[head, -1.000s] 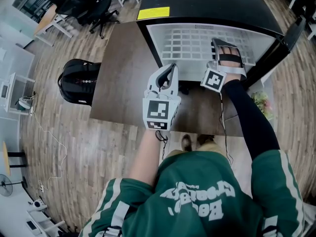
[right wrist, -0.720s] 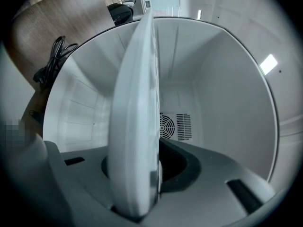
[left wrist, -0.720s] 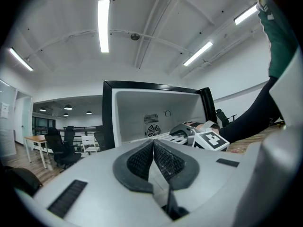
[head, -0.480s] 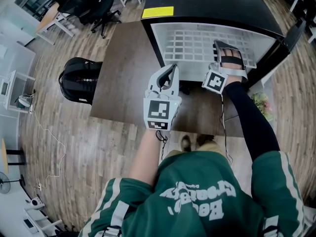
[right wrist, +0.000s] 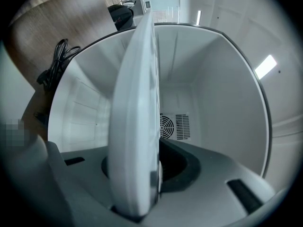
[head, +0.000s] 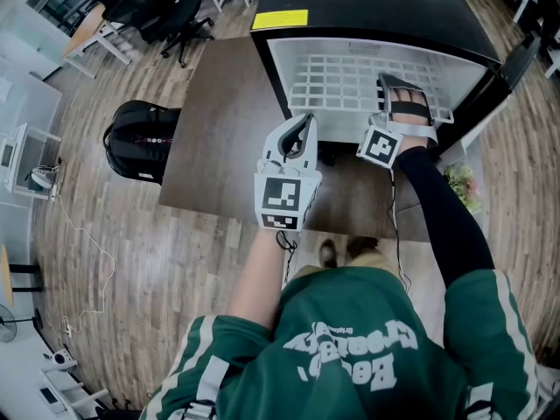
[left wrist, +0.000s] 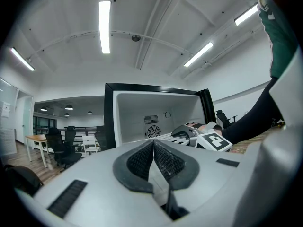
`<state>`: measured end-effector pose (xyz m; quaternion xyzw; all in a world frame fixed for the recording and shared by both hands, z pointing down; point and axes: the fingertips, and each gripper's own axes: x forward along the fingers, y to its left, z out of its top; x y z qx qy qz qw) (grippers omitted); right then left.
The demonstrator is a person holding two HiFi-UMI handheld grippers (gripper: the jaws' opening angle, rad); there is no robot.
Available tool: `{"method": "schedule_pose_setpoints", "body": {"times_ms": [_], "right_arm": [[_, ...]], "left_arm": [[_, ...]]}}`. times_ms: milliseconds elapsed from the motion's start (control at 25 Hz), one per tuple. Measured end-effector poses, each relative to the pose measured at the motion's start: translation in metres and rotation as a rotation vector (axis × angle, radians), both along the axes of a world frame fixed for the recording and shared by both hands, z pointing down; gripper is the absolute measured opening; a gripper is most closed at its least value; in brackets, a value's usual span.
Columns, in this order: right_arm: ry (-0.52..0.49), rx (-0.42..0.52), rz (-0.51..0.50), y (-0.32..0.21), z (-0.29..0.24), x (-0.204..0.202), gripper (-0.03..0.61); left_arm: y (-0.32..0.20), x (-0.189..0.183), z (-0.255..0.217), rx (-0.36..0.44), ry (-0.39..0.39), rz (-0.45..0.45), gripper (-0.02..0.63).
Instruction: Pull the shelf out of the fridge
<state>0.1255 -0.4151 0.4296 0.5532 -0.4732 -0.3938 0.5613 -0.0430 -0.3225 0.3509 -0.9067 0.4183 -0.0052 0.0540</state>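
Observation:
A small black fridge [head: 376, 7] stands open on a brown table [head: 219, 129], its inside white. The white grid shelf [head: 350, 81] lies level in it, and its front right corner sticks out past the frame. My right gripper [head: 402, 87] is shut on the shelf's front edge. In the right gripper view the shelf [right wrist: 137, 103] runs edge-on between the jaws of the right gripper [right wrist: 144, 174]. My left gripper [head: 299, 129] hovers in front of the fridge's left side, shut on nothing. In the left gripper view the pads of the left gripper [left wrist: 154, 157] meet, with the fridge [left wrist: 156, 112] ahead.
The fridge door [head: 503, 73] hangs open at the right. A black backpack [head: 140, 143] lies on the wooden floor left of the table. Office chairs [head: 166, 16] stand at the back left. A thin cable [head: 87, 243] trails over the floor.
The right gripper and the shelf have shifted only very slightly. The left gripper has kept still.

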Motion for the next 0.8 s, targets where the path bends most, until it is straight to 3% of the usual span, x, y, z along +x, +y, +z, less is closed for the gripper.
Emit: {"method": "schedule_pose_setpoints", "body": {"times_ms": [800], "right_arm": [[-0.002,-0.002,-0.001,0.011,0.001,-0.003,0.101]], "left_arm": [[0.010,-0.005,0.004,-0.009,-0.004,-0.006,0.017]]}}
